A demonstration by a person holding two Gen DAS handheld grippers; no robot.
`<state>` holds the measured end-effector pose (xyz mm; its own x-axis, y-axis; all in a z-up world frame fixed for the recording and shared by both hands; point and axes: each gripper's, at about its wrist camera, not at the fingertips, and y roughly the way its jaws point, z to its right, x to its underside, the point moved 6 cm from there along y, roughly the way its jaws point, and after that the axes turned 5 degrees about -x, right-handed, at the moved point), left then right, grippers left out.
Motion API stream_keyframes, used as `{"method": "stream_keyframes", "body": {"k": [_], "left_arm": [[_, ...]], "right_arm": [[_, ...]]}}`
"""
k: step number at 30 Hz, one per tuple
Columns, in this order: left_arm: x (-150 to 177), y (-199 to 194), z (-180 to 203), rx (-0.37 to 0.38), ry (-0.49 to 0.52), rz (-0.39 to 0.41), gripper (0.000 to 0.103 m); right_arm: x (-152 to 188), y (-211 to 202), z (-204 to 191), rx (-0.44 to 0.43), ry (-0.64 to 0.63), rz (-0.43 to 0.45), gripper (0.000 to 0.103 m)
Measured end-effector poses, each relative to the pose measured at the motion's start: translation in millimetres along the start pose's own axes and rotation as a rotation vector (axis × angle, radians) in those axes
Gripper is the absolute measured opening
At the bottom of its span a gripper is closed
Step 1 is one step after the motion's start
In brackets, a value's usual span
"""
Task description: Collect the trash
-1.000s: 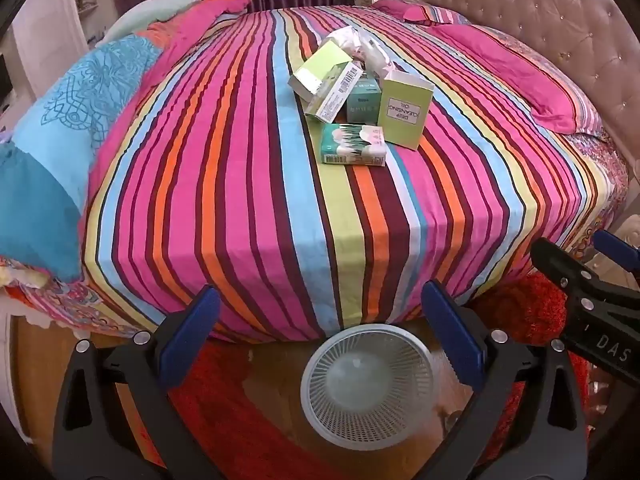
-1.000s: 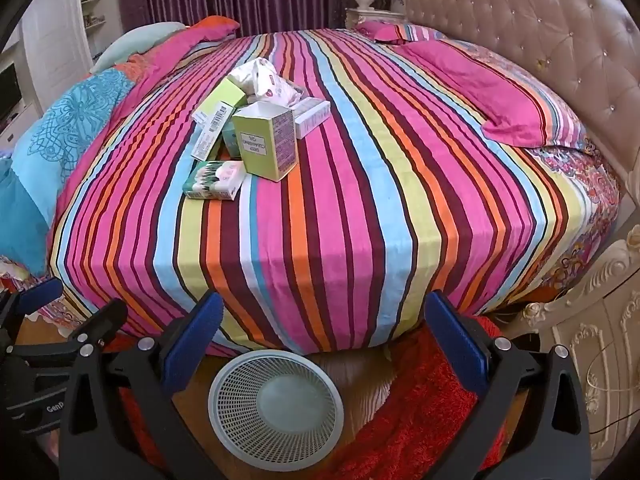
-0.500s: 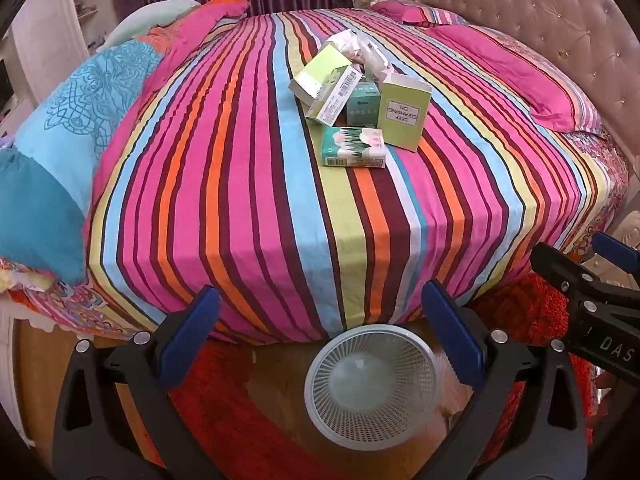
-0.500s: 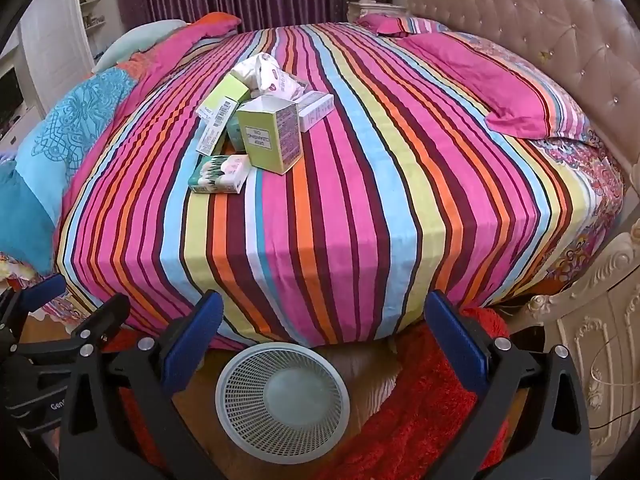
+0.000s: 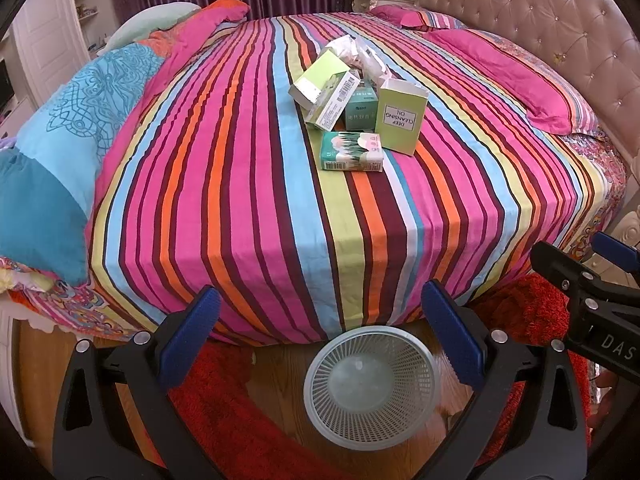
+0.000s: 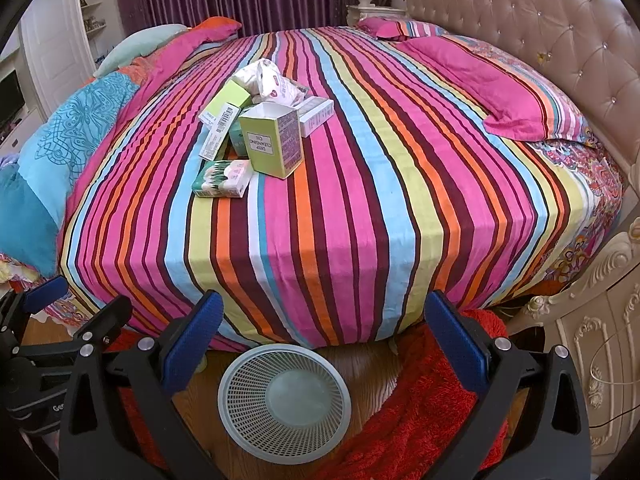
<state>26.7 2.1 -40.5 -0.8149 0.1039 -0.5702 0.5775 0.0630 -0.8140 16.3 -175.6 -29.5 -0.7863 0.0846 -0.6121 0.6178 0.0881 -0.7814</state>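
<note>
A heap of trash lies on the striped bed (image 5: 240, 200): a green "Deep Cleansing Oil" box (image 5: 401, 118) (image 6: 274, 144), a flat teal-and-white packet (image 5: 352, 152) (image 6: 223, 179), a teal box (image 5: 360, 110), a long lime carton (image 5: 326, 92) (image 6: 224, 114), a white carton (image 6: 316, 116) and crumpled white wrappers (image 5: 360, 54) (image 6: 268, 82). A white mesh basket (image 5: 372, 376) (image 6: 285, 392) stands on the floor at the bed's foot. My left gripper (image 5: 320, 336) and right gripper (image 6: 320, 340) hang open above the basket, well short of the trash, with nothing between their fingers.
Pink pillows (image 6: 516, 92) lie by the tufted headboard (image 6: 540, 20) on the right. A blue quilt (image 5: 60, 152) is bunched at the left. Red shag rug (image 6: 420, 420) and wooden floor surround the basket. A carved white cabinet (image 6: 600, 360) stands at the right.
Both grippers have drifted slightly; the bed and trash sit a little lower and nearer in view. Nothing has been grasped and the jaws stay open.
</note>
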Motion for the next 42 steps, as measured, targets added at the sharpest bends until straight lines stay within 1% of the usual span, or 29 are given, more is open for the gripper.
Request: {"method": "stream_keyframes", "body": {"k": [42], "left_arm": [[6.5, 5.2, -5.6, -0.004, -0.010, -0.016, 0.097]], "right_arm": [[3.3, 1.1, 1.8, 0.002, 0.009, -0.014, 0.097]]}}
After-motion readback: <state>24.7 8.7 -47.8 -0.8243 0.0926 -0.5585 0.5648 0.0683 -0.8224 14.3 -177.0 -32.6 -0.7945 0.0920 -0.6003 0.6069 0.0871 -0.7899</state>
